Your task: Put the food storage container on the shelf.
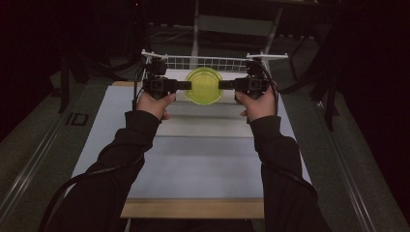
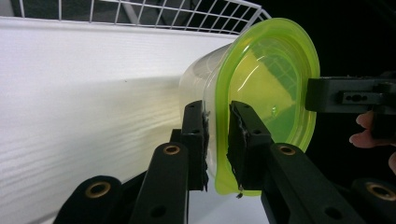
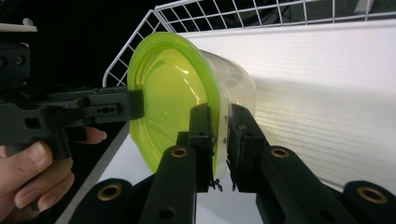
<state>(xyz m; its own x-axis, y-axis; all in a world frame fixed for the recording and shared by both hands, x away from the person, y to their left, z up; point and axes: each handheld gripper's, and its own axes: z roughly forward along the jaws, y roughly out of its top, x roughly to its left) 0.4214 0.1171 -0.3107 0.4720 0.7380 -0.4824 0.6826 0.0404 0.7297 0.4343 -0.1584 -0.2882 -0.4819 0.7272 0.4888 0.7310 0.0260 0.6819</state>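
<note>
Near the far edge of the worktop [image 1: 203,159], just before the wire rack [image 1: 212,63], the left gripper [image 1: 186,85] and the right gripper [image 1: 223,85] are each pinching the green rim of the clear container [image 1: 203,86], holding it up between them. Next, I think, both hands must be moving together, keeping it level.

The tub [image 2: 205,84] is clear, shiny plastic with a glossy green lid [image 2: 275,60]. The black pads [image 2: 240,135] gripping it look rough and crumbly. Behind it, the rack [image 2: 163,14] is thin white wire.
</note>
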